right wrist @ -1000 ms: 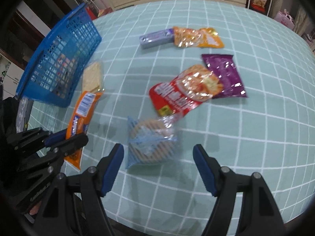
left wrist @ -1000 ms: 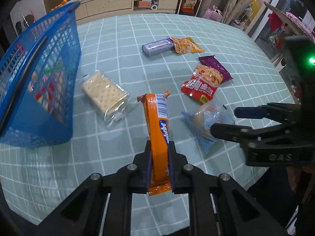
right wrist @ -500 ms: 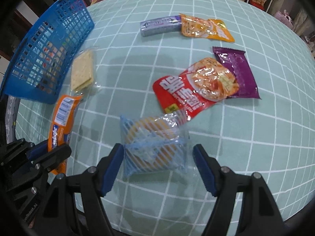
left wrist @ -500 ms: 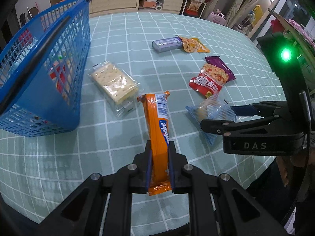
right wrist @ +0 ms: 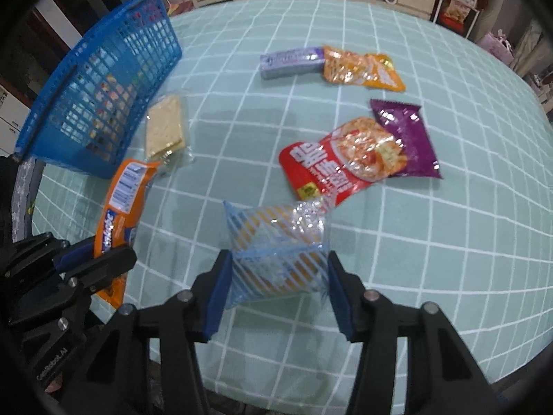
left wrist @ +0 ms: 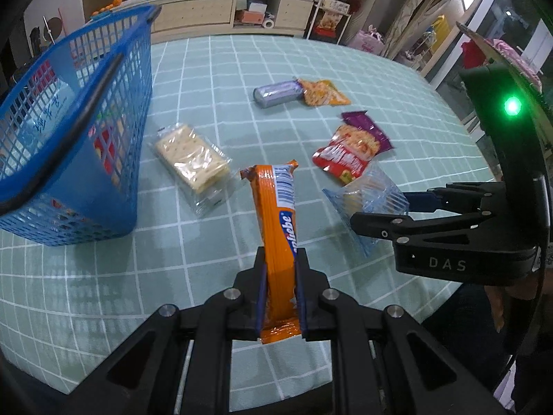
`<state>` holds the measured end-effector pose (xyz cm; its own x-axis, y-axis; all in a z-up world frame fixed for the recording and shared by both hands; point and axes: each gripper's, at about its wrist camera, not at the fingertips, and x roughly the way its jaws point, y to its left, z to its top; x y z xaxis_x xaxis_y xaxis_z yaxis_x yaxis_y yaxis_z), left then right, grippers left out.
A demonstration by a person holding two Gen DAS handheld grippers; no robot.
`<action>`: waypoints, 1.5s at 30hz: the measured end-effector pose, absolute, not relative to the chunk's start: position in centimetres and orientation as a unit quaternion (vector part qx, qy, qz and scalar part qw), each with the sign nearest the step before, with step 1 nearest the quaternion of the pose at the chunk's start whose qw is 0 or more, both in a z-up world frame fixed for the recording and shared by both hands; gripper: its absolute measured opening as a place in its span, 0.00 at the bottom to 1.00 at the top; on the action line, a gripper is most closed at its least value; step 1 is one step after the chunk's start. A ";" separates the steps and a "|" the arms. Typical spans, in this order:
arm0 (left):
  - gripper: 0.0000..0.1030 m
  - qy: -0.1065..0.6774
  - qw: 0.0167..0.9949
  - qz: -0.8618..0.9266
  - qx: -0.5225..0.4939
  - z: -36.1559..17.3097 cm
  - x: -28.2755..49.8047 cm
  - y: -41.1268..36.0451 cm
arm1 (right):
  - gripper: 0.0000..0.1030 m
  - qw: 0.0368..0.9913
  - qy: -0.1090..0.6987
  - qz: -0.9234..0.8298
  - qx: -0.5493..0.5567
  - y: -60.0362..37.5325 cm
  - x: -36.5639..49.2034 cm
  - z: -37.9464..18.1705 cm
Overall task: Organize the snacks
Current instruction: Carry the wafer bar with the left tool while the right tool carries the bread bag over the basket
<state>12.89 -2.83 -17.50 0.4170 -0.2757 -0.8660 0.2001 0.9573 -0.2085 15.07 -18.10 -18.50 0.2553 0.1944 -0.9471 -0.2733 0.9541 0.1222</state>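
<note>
My left gripper [left wrist: 280,290] is shut on an orange snack bar [left wrist: 276,221] and holds it above the table; the bar also shows in the right wrist view [right wrist: 119,204]. My right gripper [right wrist: 276,294] is shut on a blue-striped clear snack bag [right wrist: 276,252] and holds it just off the table; the bag also shows in the left wrist view [left wrist: 366,200]. A blue mesh basket [left wrist: 69,131] with snacks inside stands at the left [right wrist: 96,103]. A clear cracker pack [left wrist: 191,159] lies beside the basket.
On the green checked tablecloth [right wrist: 449,242] lie a red noodle-snack bag [right wrist: 342,162], a purple bag [right wrist: 408,138], an orange bag [right wrist: 363,69] and a lilac bar [right wrist: 290,62]. Cabinets and shelves [left wrist: 242,14] stand beyond the far table edge.
My right gripper has moved forward and closed on the blue-striped bag, lifting it a little. My left gripper, still holding the orange bar, has pulled back and risen slightly.
</note>
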 end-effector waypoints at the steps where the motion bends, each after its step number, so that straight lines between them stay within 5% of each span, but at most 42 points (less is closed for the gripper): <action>1: 0.12 0.517 0.843 -0.143 -0.036 -17.0 12.8 -2.9 | 0.55 0.796 0.587 0.147 -0.032 -18.2 14.9 -17.8; 24: 0.12 0.418 0.899 -0.131 -0.009 -2.5 13.7 2.8 | 0.56 0.863 0.457 0.215 -0.017 -13.9 15.3 -1.9; 45: 0.12 0.444 0.893 -0.064 -0.018 -4.3 18.7 12.8 | 0.56 0.835 0.471 0.273 -0.083 -1.7 21.0 -3.5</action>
